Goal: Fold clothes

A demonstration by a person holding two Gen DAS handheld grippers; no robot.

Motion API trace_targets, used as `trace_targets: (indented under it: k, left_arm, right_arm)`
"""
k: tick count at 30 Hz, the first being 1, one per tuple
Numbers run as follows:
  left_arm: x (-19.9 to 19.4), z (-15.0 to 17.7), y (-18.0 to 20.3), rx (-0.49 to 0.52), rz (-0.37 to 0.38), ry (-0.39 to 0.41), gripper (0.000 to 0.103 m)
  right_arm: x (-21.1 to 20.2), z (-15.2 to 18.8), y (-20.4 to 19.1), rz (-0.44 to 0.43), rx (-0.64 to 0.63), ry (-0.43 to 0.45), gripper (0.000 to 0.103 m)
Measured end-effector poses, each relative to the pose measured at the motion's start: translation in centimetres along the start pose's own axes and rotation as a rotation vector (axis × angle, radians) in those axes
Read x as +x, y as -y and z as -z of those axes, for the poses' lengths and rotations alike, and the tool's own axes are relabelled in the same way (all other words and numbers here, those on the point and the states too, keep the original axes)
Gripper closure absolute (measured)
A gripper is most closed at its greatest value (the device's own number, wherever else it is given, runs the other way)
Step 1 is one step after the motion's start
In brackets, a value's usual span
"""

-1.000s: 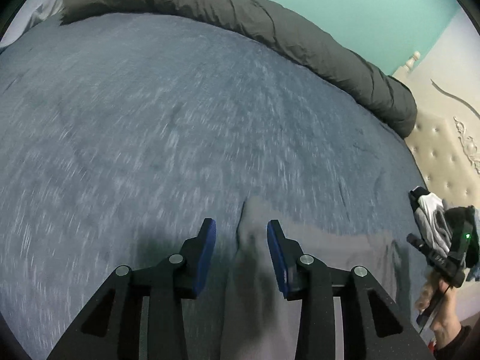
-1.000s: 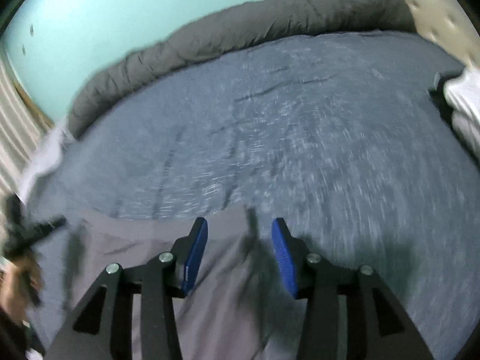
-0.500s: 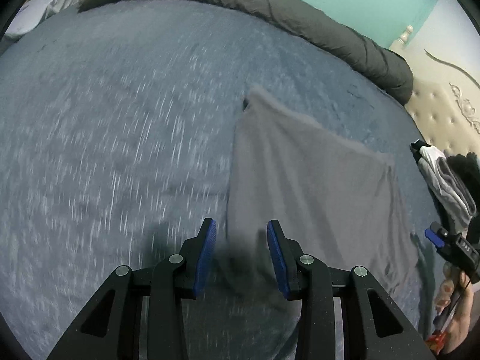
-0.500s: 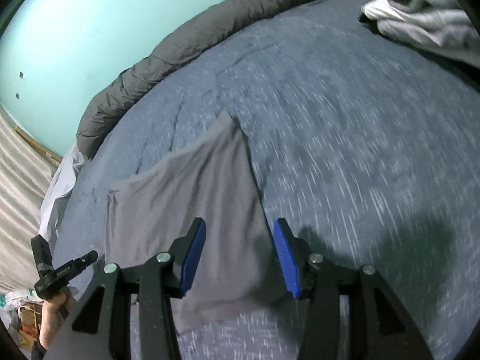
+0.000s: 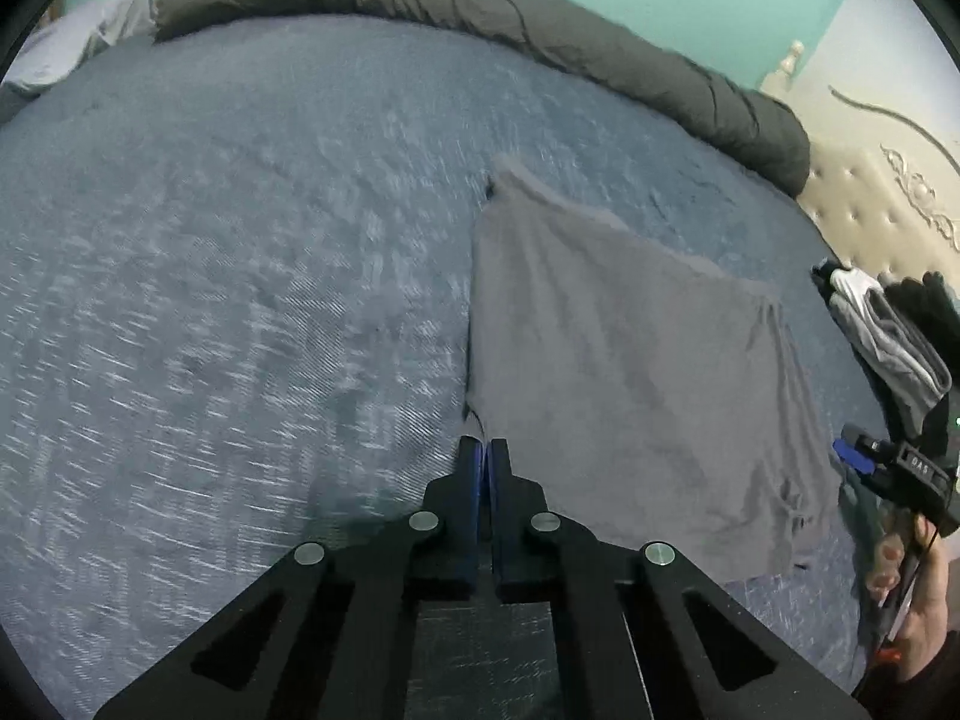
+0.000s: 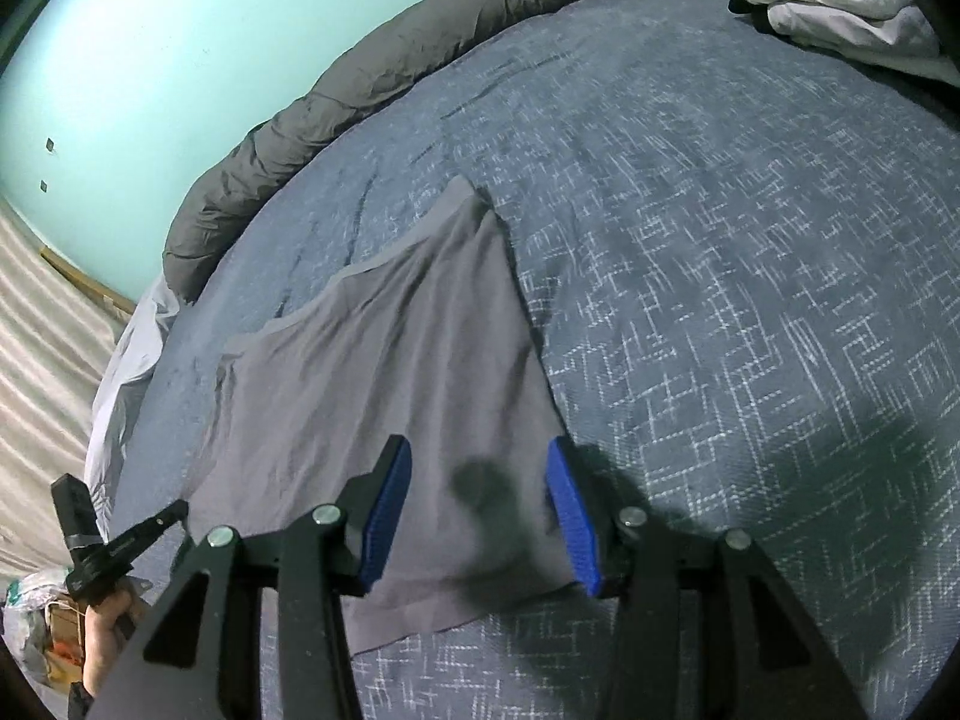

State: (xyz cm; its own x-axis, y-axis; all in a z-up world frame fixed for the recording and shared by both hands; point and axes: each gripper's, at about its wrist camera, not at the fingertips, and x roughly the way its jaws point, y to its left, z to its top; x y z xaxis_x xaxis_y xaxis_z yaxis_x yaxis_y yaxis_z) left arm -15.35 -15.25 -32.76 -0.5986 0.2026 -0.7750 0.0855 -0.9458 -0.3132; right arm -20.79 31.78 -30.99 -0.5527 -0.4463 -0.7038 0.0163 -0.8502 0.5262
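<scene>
Lying just ahead of left gripper [image 5: 482, 450]: grey garment [image 5: 624, 372].

Garment [image 5: 630, 372] flat on bed [image 5: 240, 276]; duvet [image 5: 480, 12] behind.

Ahead of the left fingers [image 5: 483, 461] and to their left, the blue bed cover [image 5: 240, 276] lies flat and bare up to the rolled grey duvet [image 5: 540, 30], which bars the far edge. Right of the right fingers [image 6: 570, 516] the cover is open too. A pile of clothes [image 6: 840, 0] lies well ahead to their right.
</scene>
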Motion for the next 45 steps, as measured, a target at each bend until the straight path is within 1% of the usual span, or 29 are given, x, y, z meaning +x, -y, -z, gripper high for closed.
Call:
trace_targets:
  k: [3,6,10,16,17,20,22,25,27,31,33,36,37,39,41,45]
  left_arm:
    - [-1.0,-0.7,-1.6,-0.048,-0.005,0.037,0.101]
    - [-1.3,-0.9,-3.5,-0.098,-0.005,0.046,0.101]
    - [-0.8,-0.9,-4.8,-0.138,-0.007,0.039,0.101]
    - [0.5,-1.2,-6.5,-0.2,-0.004,0.031,0.101]
    - [0.7,-1.1,-6.6,-0.211,-0.003,0.027,0.099]
    - [0.5,-0.8,-6.3,-0.213,-0.029,0.019,0.098]
    - [-0.4,-0.6,-5.8,-0.202,-0.028,0.027,0.097]
    - [-1.9,-0.1,-4.4,-0.184,-0.004,0.028,0.087]
    - [-2.4,0.4,-2.6,-0.151,0.033,0.019,0.085]
    - [-2.1,2.2,2.1,-0.055,0.121,-0.063,0.084]
    - [-1.4,3.3,4.2,-0.01,0.151,-0.103,0.084]
    - [0.2,4.6,7.3,0.057,0.169,-0.146,0.082]
    - [0.4,4.7,7.9,0.072,0.171,-0.152,0.082]
    - [0.2,5.0,9.0,0.105,0.172,-0.152,0.077]
    - [0.1,5.3,10.2,0.138,0.173,-0.151,0.063]
    - [1.1,5.1,11.1,0.173,0.156,-0.155,0.062]
  right_arm:
    - [0.0,0.0,0.0,0.004,0.004,-0.001,0.055]
    - [0.1,0.1,0.2,0.018,0.008,-0.013,0.055]
    - [0.0,0.0,0.3,0.047,0.004,-0.012,0.055]
    - [-0.1,0.1,1.1,0.041,0.041,-0.01,0.055]
    - [-0.1,0.1,1.1,0.038,0.043,-0.008,0.055]
    - [-0.5,0.1,1.0,0.031,0.044,-0.003,0.055]
    - [-0.7,0.2,0.9,0.027,0.048,-0.001,0.055]
    - [-1.1,0.3,0.5,0.011,0.052,-0.01,0.055]
    - [-1.3,0.6,-0.1,0.004,0.044,-0.02,0.055]
    - [-1.2,2.3,-2.2,-0.027,0.023,-0.083,0.055]
    - [-1.3,3.4,-3.1,-0.029,0.0,-0.116,0.055]
    - [-1.2,5.0,-4.6,-0.047,-0.039,-0.183,0.055]
    - [-1.1,5.4,-5.2,-0.044,-0.051,-0.194,0.055]
    - [-1.1,6.2,-6.2,-0.041,-0.076,-0.215,0.055]
    - [-0.8,6.7,-7.2,-0.041,-0.098,-0.226,0.055]
    - [0.7,7.5,-8.2,-0.02,-0.131,-0.271,0.055]
